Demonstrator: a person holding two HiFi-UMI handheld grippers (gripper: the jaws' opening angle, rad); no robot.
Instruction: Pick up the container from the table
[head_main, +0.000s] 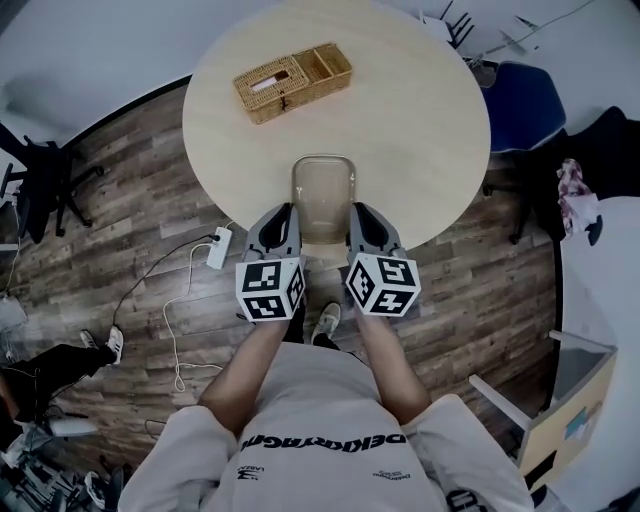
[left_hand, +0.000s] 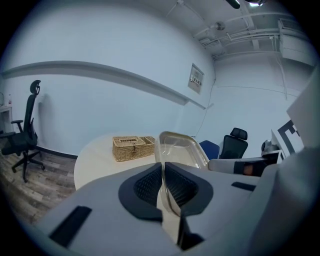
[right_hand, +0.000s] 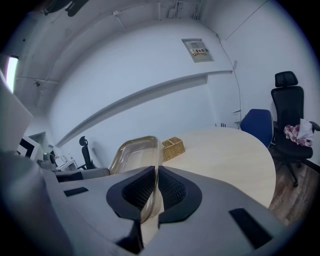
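Observation:
A clear, amber-tinted rectangular container (head_main: 323, 192) is held above the near edge of the round wooden table (head_main: 420, 130). My left gripper (head_main: 281, 228) is shut on its left wall, and the thin rim (left_hand: 165, 165) runs between the dark pads. My right gripper (head_main: 363, 227) is shut on the right wall, whose edge (right_hand: 154, 172) is pinched between its pads. In the left gripper view the container's (left_hand: 181, 148) far end rises clear of the tabletop. The container looks empty.
A woven wicker box (head_main: 292, 80) with compartments sits at the table's far side. A blue chair (head_main: 527, 104) and a dark office chair (right_hand: 289, 117) stand to the right. A power strip (head_main: 219, 247) and cables lie on the floor at left, near another chair (head_main: 40, 185).

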